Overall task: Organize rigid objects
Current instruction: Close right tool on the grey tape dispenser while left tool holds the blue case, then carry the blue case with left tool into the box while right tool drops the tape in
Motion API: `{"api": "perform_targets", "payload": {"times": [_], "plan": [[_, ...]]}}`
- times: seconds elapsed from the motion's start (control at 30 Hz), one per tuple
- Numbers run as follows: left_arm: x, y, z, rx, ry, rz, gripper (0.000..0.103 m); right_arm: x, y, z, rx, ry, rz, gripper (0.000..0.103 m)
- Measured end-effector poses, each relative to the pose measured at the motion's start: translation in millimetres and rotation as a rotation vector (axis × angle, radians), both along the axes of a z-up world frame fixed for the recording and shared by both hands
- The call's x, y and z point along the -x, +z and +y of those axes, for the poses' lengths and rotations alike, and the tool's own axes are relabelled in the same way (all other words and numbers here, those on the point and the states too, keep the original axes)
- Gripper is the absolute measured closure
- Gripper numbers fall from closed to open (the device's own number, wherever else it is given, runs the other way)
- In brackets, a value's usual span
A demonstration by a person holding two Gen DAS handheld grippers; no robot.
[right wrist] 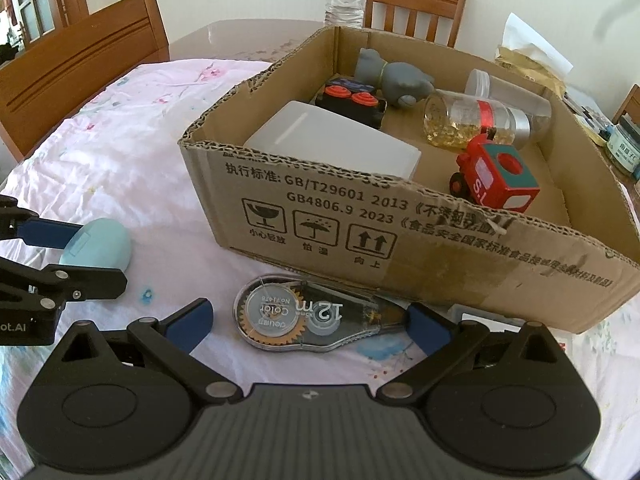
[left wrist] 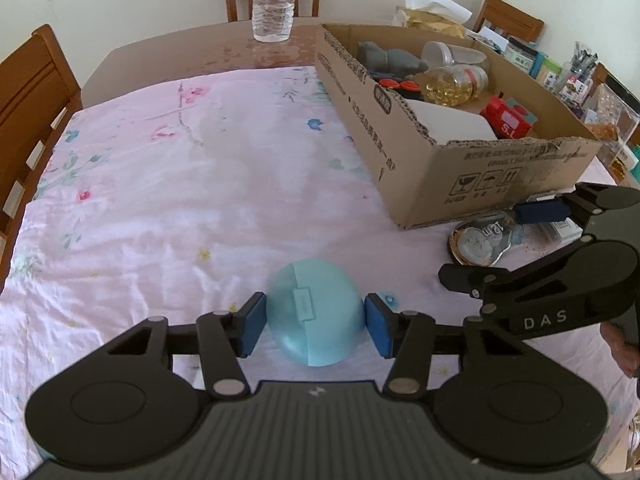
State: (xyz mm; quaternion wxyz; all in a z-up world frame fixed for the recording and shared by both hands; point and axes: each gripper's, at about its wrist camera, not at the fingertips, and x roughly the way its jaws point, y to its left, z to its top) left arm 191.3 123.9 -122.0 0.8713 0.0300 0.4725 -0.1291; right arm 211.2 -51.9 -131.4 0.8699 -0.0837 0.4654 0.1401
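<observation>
While the left gripper (left wrist: 315, 326) sits low over a pink flowered tablecloth (left wrist: 160, 184), its two blue pads (left wrist: 252, 330) press against the sides of a pale blue egg-shaped case (left wrist: 316, 312), which rests on the cloth between them. Its jaws are closed on the case.

To the right, the right gripper (right wrist: 310, 326) hangs over a clear correction tape dispenser (right wrist: 304, 318) lying flat on the cloth. Its jaws stand wide apart, one blue pad well clear on the left, the other at the dispenser's narrow tip; whether that pad touches cannot be told.

Just behind the dispenser stands an open cardboard box (right wrist: 320, 216). Inside are a white plastic container (right wrist: 332, 144), a red toy train (right wrist: 496, 176), a jar of gold capsules (right wrist: 468, 120), an empty clear jar (right wrist: 508, 92), a grey figure (right wrist: 392, 76) and a black toy with orange discs (right wrist: 352, 104).

A water bottle (left wrist: 274, 0) stands on the bare table beyond the cloth, with wooden chairs (left wrist: 28, 96) around.
</observation>
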Motion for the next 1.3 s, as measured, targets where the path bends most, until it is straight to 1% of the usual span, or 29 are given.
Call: {"api": "perform_targets", "payload": {"times": [0.37,0.53,0.63,0.73,0.77,1.1,1.3], "plan": [[-2.2,-0.7,-9.2,-0.019,0.100,0.009,0.046,-4.0,0.2,1.6,0.005,-0.013,0.012,0.000],[-3.0,-1.0,-10.0,-0.024,0.108,0.007,0.047,-3.7,1.9,1.0,0.006,-0.021,0.010,0.005],[-2.3,-0.2,-12.1,-0.043,0.123,0.021,0.047,-3.9,2.6,0.6,0.006,-0.026,0.010,0.006],[-2.3,-0.5,-12.8,-0.048,0.133,0.017,0.049,-4.1,3.2,0.5,0.006,-0.029,0.008,0.009],[-2.3,-0.2,-12.7,-0.050,0.131,0.014,0.051,-4.1,3.8,0.3,0.007,-0.029,0.009,0.010],[1.6,4.1,-7.1,-0.051,0.075,0.033,0.051,-0.3,11.6,-2.4,0.002,0.006,0.041,0.010],[4.2,17.2,-2.7,-0.063,0.016,0.033,0.051,10.0,35.1,-6.9,0.012,0.077,0.046,0.010]]}}
